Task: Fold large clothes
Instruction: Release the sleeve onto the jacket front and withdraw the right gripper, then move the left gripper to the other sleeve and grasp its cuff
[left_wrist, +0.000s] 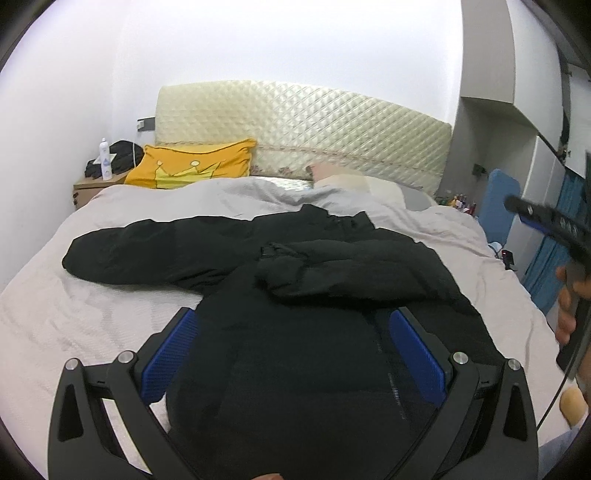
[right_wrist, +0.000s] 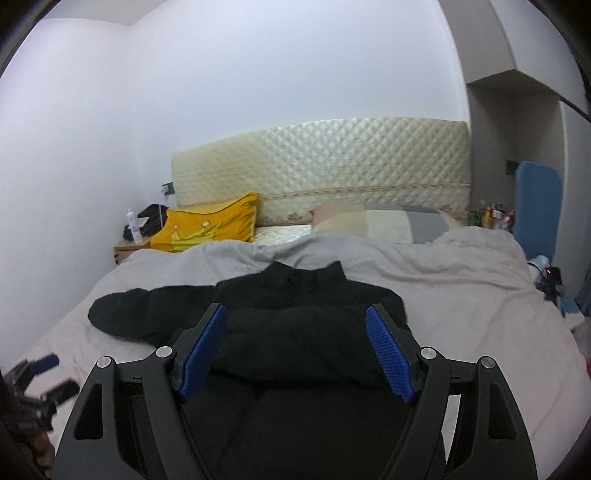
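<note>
Jacket (left_wrist: 280, 266), black and bulky, lies spread on the bed (left_wrist: 92, 317) with its collar toward the headboard (left_wrist: 303, 125) and its hem toward the viewer. One sleeve (left_wrist: 354, 269) is already laid across the chest, while the other sleeve (left_wrist: 147, 251) stretches out flat to the left over the pale cover (its cuff sits well apart from the body of the garment).

Both tools hang above the near end of the coat. The left gripper (left_wrist: 291, 332) has its jaws spread wide with nothing between the blue pads, only dark cloth showing below them. The right gripper (right_wrist: 295, 332) is likewise gaping and grips nothing, looking over the folded sleeve toward the collar.

By my reading, the step in hand is bringing the outstretched sleeve in. To do it well, the left tool should travel out to the cuff, pinch the whole thickness of the padded fabric rather than one slippery layer, then lift only enough to clear the bed and carry it across so it rests parallel to the first sleeve. The right tool could press the shoulder seam as an anchor, since puffy cloth tends to drag the body along and spoil the crease.

Farther off, a yellow pillow (left_wrist: 195, 166) leans by the headboard, beside a nightstand (left_wrist: 96, 184) holding a white bottle (left_wrist: 106, 158).
</note>
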